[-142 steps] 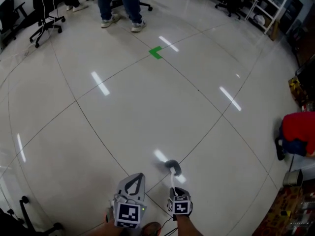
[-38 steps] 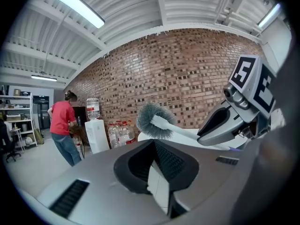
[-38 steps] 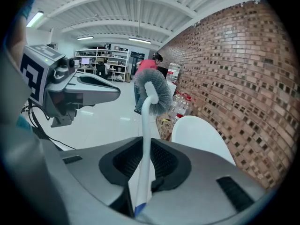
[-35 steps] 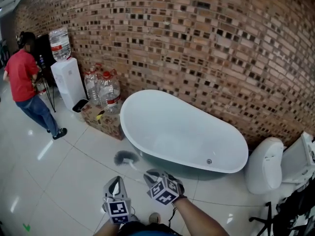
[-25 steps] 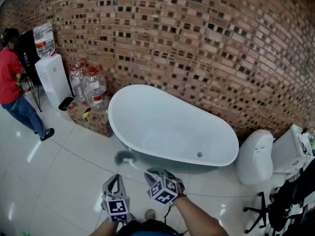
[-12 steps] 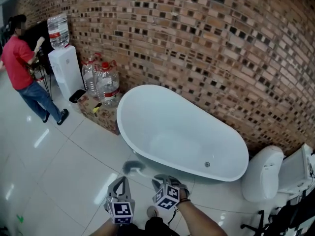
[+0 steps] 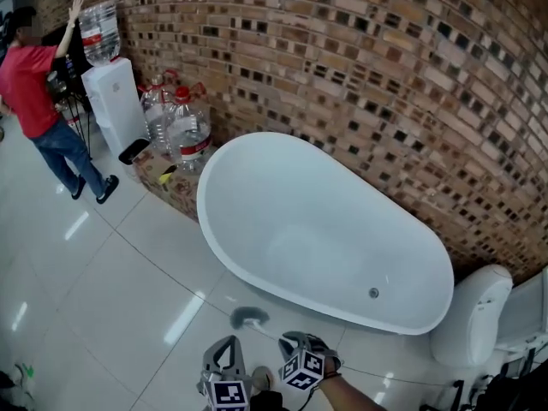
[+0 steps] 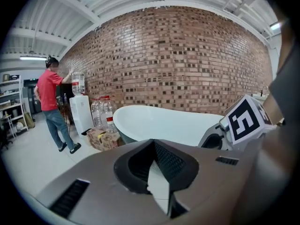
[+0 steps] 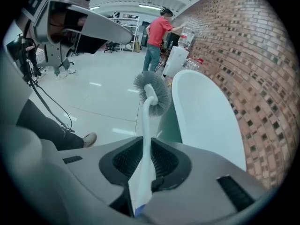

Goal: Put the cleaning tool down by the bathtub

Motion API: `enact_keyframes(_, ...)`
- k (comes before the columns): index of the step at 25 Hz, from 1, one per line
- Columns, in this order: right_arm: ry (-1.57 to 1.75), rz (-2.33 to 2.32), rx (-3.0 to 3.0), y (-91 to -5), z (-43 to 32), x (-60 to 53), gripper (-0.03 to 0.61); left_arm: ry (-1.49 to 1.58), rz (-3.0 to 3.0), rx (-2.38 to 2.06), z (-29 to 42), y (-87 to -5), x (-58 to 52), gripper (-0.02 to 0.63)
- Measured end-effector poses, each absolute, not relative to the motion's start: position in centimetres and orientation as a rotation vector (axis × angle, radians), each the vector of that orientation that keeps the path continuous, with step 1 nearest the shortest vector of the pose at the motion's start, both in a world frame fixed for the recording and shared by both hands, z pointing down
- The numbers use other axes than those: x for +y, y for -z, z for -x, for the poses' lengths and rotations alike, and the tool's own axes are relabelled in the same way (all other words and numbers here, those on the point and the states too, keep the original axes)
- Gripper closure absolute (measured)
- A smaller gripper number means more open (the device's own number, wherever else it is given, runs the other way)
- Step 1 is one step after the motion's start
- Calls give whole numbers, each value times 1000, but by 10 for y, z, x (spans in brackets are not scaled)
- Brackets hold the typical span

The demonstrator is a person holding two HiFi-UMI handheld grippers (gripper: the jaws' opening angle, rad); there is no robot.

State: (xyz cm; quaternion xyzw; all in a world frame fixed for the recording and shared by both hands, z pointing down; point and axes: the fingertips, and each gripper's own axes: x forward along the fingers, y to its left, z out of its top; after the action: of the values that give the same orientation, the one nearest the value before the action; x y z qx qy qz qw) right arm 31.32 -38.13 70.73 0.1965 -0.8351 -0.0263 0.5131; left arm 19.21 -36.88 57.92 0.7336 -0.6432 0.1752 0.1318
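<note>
Gripping brush by handle in my right gripper, head near bathtub, release pending; my left gripper closed, empty

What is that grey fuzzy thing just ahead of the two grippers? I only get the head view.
Observer: A toilet brush. The right gripper view shows its white handle clamped between the jaws of the right gripper.
Operator: Does the other one hold anything?
Observer: No. The left gripper view shows the left gripper with its jaws together and nothing between them.
</note>
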Motion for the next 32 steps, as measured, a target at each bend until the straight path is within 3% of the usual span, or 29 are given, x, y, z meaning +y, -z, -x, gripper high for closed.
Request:
enact_keyframes(8,9,-437,-1972,-858,-328,-402,503,-553,-2093,-1778,-206,-739,-392,611)
enact_keyframes(22,-23,-504,-1944,-1024,-333,-451,503,-585,-2156,-1721,-223,-883,-444,611)
enact_keyframes(32,-64,-482,-1908,-1159,-331,-450,503,-495,-2112,-1747,-198,-1008,-462,611)
